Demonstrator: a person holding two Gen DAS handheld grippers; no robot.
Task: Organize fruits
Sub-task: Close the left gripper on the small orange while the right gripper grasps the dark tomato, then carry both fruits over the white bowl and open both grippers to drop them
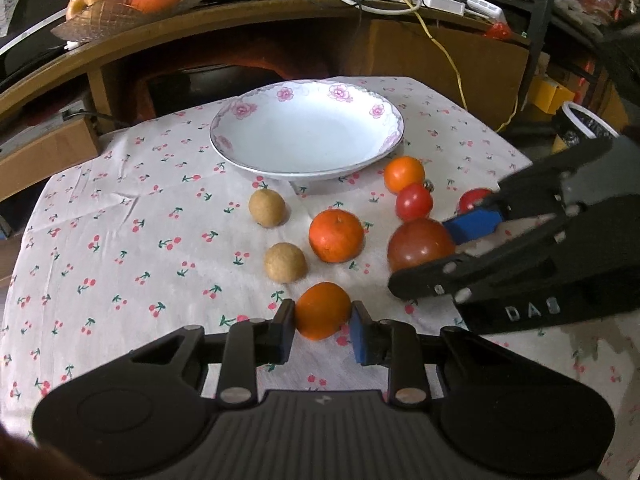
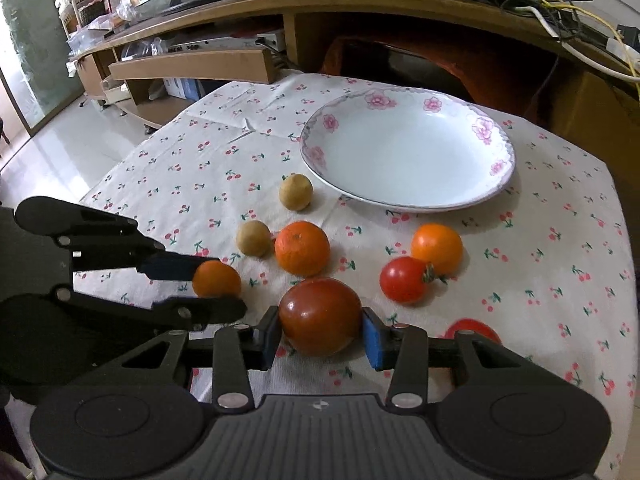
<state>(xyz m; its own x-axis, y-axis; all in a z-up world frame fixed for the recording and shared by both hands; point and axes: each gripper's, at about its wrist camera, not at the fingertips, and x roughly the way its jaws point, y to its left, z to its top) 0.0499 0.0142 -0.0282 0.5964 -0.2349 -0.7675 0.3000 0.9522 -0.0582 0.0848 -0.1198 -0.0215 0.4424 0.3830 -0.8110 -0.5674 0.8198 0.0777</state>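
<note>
Now both grasps look set: your left tool [image 1: 323, 330] pinches the small orange [image 1: 322, 315], your right tool [image 2: 320, 338] clamps the dark tomato [image 2: 320, 315], so lift both toward the empty plate [image 2: 496, 188] at upper right of the frame.

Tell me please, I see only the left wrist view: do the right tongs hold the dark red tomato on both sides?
Observer: Yes. In the right wrist view, the right tongs have one pad touching each side of the dark red tomato.
Operator: How do my left tongs look from outside?
Observer: The left tongs grip the small orange fruit at the very tips of the fingers.
Operator: What is beyond the table's left edge?
Observer: A pale glossy floor.
</note>
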